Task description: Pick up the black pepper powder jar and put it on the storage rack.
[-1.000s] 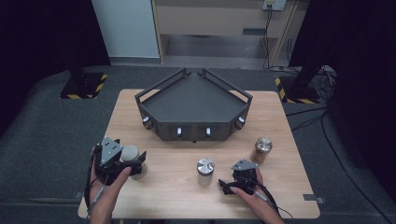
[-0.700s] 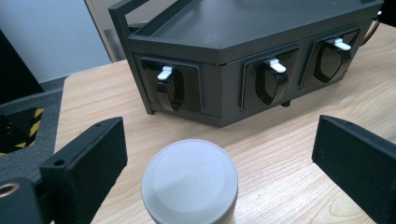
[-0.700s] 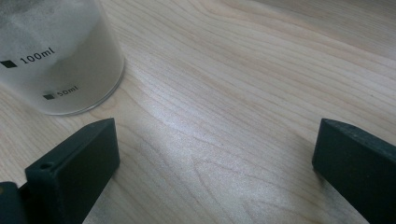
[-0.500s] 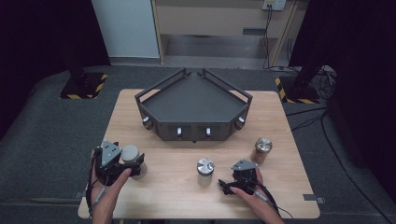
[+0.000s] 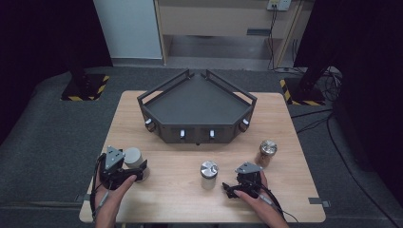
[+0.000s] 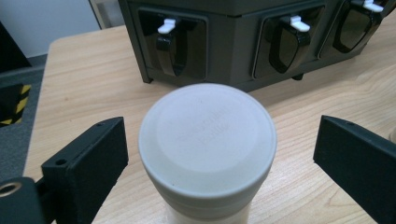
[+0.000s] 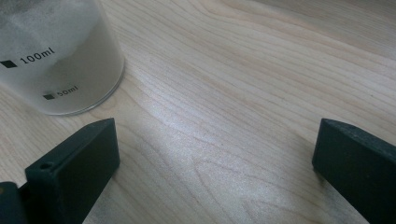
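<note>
The wooden surface (image 5: pixel 285 118) carries a dark angular tray (image 5: pixel 197 102) with white-tipped latches along its front wall. Near the person's left edge stands a white-lidded jar (image 6: pixel 208 140), upright, set between the spread fingers of the left gripper (image 6: pixel 224 163), which stand apart from its sides and grasp nothing. A silver-lidded jar (image 5: pixel 208 174) stands near the middle, and a second one with brown contents (image 5: pixel 267 152) sits to its right. The right gripper (image 7: pixel 215 172) rests low over bare wood with its fingers released, just beside the clear marked jar (image 7: pixel 60 56).
</note>
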A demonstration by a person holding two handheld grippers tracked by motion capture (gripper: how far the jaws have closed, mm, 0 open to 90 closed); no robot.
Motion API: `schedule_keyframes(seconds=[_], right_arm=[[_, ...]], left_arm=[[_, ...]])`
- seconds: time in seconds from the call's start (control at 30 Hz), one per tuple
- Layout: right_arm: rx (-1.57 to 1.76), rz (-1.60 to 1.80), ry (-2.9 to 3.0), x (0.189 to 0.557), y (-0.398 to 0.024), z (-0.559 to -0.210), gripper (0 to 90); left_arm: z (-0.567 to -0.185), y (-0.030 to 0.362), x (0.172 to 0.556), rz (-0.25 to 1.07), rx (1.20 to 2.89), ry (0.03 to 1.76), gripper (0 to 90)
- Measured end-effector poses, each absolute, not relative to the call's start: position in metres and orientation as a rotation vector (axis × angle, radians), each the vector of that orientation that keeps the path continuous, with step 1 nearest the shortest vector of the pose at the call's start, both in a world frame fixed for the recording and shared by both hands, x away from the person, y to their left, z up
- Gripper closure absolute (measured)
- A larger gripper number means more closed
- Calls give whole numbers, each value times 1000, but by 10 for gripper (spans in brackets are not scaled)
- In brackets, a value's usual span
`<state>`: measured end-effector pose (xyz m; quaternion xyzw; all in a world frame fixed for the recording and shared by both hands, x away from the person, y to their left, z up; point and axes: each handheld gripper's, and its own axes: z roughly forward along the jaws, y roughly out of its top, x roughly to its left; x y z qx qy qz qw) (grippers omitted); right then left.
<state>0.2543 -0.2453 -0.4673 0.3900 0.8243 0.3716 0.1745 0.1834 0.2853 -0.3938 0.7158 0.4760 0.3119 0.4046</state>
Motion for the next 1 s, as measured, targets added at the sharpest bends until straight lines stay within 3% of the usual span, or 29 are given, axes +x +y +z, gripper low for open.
schedule_keyframes(seconds=[0.4,0.53,0.67,0.77,1.0], right_arm=[[1109,1053,2338,254,-245,-467,6],[1107,1052,2338,254,-245,-467,7],[1107,1052,2338,254,-245,-467,7],[1107,1052,2338,254,-245,-467,7],[1109,1053,2338,254,-245,-467,6]], left_arm=[[-417,286,187,808,1752,1216,82],[-421,286,186,825,1735,1211,141],[-424,288,186,818,1727,1203,272],[-424,289,186,802,1718,1214,320],[-420,285,185,813,1730,1226,326]])
